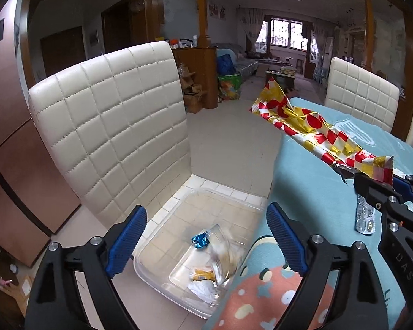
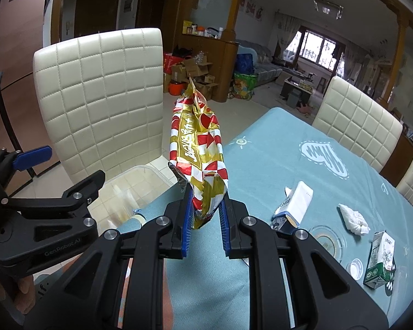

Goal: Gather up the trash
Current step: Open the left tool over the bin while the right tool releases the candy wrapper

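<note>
My right gripper (image 2: 205, 214) is clamped on the bottom end of the red-and-gold snack bag (image 2: 199, 148), which sticks up and forward from the pads above the edge of the blue tablecloth (image 2: 275, 159). My left gripper (image 1: 206, 239) stands wide apart, nothing between its 2 pads, directly above the clear plastic bin (image 1: 157, 272) on the white chair (image 1: 110, 126), where wrappers lie.

A clear wrapper (image 1: 223, 250) in the bin (image 1: 179, 220) is motion-blurred. The blister pack (image 1: 366, 217) is partly hidden behind the right gripper (image 1: 371, 189). The carton (image 2: 380, 261) print is unreadable.
</note>
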`<state>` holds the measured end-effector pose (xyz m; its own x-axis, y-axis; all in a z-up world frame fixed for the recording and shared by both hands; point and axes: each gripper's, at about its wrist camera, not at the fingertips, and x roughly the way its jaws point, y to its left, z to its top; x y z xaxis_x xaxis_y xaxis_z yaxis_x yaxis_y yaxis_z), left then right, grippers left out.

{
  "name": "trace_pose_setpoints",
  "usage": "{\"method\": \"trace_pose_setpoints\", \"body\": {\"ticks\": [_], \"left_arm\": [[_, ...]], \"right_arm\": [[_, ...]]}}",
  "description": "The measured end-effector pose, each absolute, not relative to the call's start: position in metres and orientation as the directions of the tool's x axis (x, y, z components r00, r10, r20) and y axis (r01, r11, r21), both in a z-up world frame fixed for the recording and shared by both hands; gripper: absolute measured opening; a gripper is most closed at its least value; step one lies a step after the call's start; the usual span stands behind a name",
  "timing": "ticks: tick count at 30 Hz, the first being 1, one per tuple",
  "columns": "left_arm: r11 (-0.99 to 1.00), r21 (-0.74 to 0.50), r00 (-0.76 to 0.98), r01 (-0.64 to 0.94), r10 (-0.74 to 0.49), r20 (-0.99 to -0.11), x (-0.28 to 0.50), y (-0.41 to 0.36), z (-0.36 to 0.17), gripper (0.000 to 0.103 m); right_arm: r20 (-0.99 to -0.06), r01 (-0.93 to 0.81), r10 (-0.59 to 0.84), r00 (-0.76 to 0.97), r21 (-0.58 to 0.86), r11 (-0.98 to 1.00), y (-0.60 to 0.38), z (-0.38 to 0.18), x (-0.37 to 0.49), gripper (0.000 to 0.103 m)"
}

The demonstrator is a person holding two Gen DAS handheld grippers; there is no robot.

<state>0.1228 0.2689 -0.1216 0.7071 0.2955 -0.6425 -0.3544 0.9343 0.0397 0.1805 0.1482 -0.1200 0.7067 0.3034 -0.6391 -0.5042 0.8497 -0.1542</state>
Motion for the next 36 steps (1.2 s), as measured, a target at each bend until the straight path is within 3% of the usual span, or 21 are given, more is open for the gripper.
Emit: {"method": "trace_pose_setpoints", "body": {"ticks": [6,23,25,26,27,36], "left_arm": [[0.936,0.011,0.702,-0.352,0.271,-0.659,0.119,0.278,-0.127,0.086],[0.898,0.060,0.655,-0.436,0.362,-0.663,0.088,0.309,-0.138,0.086],[0.896,0.054,0.654,-0.440,0.361,-0.665,0.087,0.310,-0.138,0.086],[0.896,0.050,0.654,-0.441,0.359,-0.665,0.085,0.310,-0.138,0.086],[0.895,0.047,0.654,-0.444,0.360,-0.665,0.084,0.311,-0.138,0.086],[0.901,0.038,0.670,-0.432,0.349,-0.656,0.086,0.304,-0.129,0.086]], "right_arm": [[-0.650,-0.517,0.306,0.695,-0.156,0.842,0.154,-0.123,0.181,0.019],[-0.646,-0.568,0.355,0.676,-0.149,0.810,0.180,-0.124,0.175,0.022],[-0.656,-0.570,0.359,0.664,-0.133,0.811,0.179,-0.124,0.176,0.033],[-0.663,-0.553,0.344,0.665,-0.128,0.823,0.177,-0.125,0.178,0.063],[-0.658,-0.537,0.335,0.674,-0.126,0.834,0.175,-0.125,0.179,0.084],[-0.615,-0.483,0.319,0.721,-0.117,0.868,0.154,-0.114,0.178,0.080]]}}
